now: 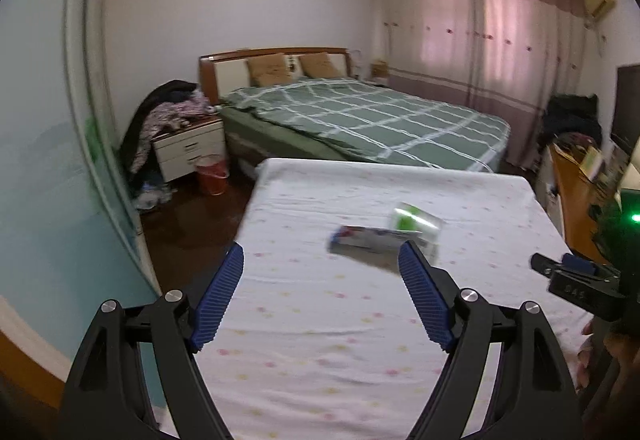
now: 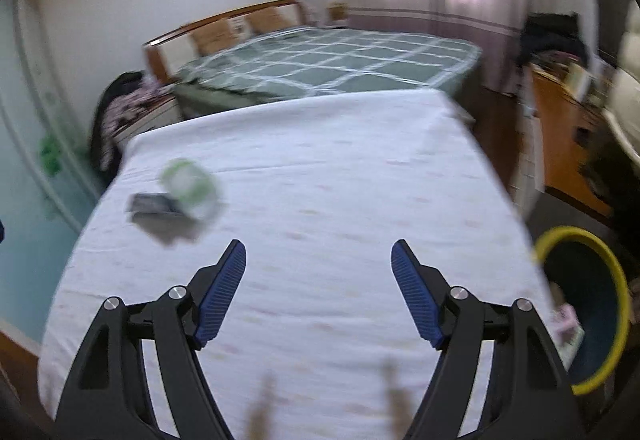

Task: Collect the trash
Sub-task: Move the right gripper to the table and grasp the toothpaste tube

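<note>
The left tongs [image 1: 322, 256] are spread wide with nothing between their blue ribbed pads [image 1: 222, 296], and both pads hang above the surface [image 1: 304, 340] without touching it. The right tongs [image 2: 319, 254] stand just as far apart, empty too, over a bare stretch of the same flowered cloth.

The trash lies ahead of the left tongs: a flat blue-and-white wrapper [image 1: 370, 240] on the cloth, its right end hidden behind the tip of the right-hand pad in the left wrist view, though blur leaves it unclear whether they touch. Just behind the wrapper, touching or overlapping it, sits a clear packet with green print [image 1: 416, 222]. From the right wrist view the same pair lies well off to the left of the right tongs, near the left edge of the surface: the wrapper [image 2: 154, 206] in front, the green packet [image 2: 190, 188] beside and behind it, both smeared by motion.

The right tongs also show at the right edge of the left wrist view [image 1: 576, 274], held by a hand [image 1: 612, 356].

Beside the surface, low on the right, stands a dark bin with a yellow rim [image 2: 618, 292], a pale scrap [image 2: 566, 324] at its near side. Beyond the surface is a bed with a green checked cover [image 1: 360, 116], a white bedside cabinet [image 1: 192, 150] piled with clothes, and a red bucket [image 1: 211, 176] on the floor.
</note>
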`<state>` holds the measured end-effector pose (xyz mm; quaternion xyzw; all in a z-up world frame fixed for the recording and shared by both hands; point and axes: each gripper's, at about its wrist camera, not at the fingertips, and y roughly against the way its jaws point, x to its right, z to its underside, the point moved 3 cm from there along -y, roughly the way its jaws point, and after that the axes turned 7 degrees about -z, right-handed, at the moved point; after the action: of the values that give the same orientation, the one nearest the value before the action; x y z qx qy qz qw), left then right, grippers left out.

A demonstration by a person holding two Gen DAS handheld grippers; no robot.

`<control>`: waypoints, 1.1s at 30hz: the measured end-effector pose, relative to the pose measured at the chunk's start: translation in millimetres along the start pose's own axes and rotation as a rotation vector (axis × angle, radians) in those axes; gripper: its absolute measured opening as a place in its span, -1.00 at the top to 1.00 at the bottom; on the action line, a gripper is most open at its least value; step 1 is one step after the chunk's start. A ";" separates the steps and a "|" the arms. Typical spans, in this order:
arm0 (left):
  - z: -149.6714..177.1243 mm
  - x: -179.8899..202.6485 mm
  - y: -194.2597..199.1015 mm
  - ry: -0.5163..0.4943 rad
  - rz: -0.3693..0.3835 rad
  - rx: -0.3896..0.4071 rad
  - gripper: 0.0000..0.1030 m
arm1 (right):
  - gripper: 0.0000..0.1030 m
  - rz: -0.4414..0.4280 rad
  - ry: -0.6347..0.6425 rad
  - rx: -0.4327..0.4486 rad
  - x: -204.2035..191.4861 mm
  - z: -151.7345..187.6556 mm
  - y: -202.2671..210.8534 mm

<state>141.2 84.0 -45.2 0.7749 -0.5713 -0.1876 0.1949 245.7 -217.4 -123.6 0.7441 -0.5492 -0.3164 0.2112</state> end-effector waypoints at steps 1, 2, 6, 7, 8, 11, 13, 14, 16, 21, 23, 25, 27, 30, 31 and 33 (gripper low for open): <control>0.4 -5.4 -0.6 0.006 -0.007 0.002 -0.53 | -0.38 -0.026 0.012 -0.011 -13.0 -3.7 -7.7; 0.4 -11.3 -1.6 0.011 -0.012 0.004 -0.53 | -0.38 -0.046 0.023 -0.020 -23.6 -6.1 -13.9; 2.1 -26.7 -4.7 0.029 -0.014 0.006 -0.54 | -0.33 -0.109 0.076 -0.069 -69.2 -11.7 -44.4; 2.9 -26.7 -5.3 0.030 -0.013 0.005 -0.55 | -0.31 -0.116 0.086 -0.077 -75.5 -12.1 -49.7; 4.1 -26.8 -5.5 0.032 -0.012 0.004 -0.55 | -0.28 -0.120 0.096 -0.082 -83.7 -12.6 -54.5; 7.1 -28.1 -5.2 0.037 -0.003 -0.001 -0.55 | -0.26 -0.127 0.136 -0.085 -107.8 -19.8 -71.9; 8.5 -30.2 -7.5 0.037 0.000 -0.005 -0.55 | -0.26 -0.125 0.175 -0.080 -122.9 -25.5 -80.5; 7.8 -27.8 -9.1 0.038 0.002 -0.006 -0.55 | -0.26 -0.125 0.199 -0.075 -130.8 -29.3 -85.4; 8.0 -31.4 -8.7 0.043 0.006 -0.007 -0.55 | -0.26 -0.119 0.238 -0.077 -140.0 -33.8 -95.0; 7.9 -38.7 -7.6 0.053 0.005 -0.007 -0.59 | -0.26 -0.136 0.308 -0.116 -157.1 -43.1 -122.8; 9.3 -41.2 -7.6 0.057 0.004 -0.009 -0.60 | -0.25 -0.154 0.325 -0.133 -161.5 -45.9 -129.5; 10.6 -42.7 -7.9 0.060 0.006 -0.011 -0.60 | -0.25 -0.177 0.343 -0.163 -165.3 -46.9 -138.2; 11.6 -43.8 -8.6 0.062 0.007 -0.012 -0.60 | -0.25 -0.182 0.348 -0.184 -167.7 -45.5 -144.3; 12.7 -44.1 -9.2 0.066 0.010 -0.015 -0.60 | -0.21 -0.207 0.343 -0.228 -168.0 -40.6 -153.2; 13.2 -43.8 -9.5 0.067 0.011 -0.016 -0.60 | -0.20 -0.206 0.342 -0.243 -167.0 -38.8 -156.1; 13.9 -42.7 -8.6 0.065 0.011 -0.018 -0.60 | -0.18 -0.191 0.340 -0.260 -162.9 -36.9 -160.0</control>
<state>129.2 126.0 -58.6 0.7756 -0.5672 -0.1662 0.2214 349.0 -14.4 -164.3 0.8018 -0.3874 -0.2734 0.3638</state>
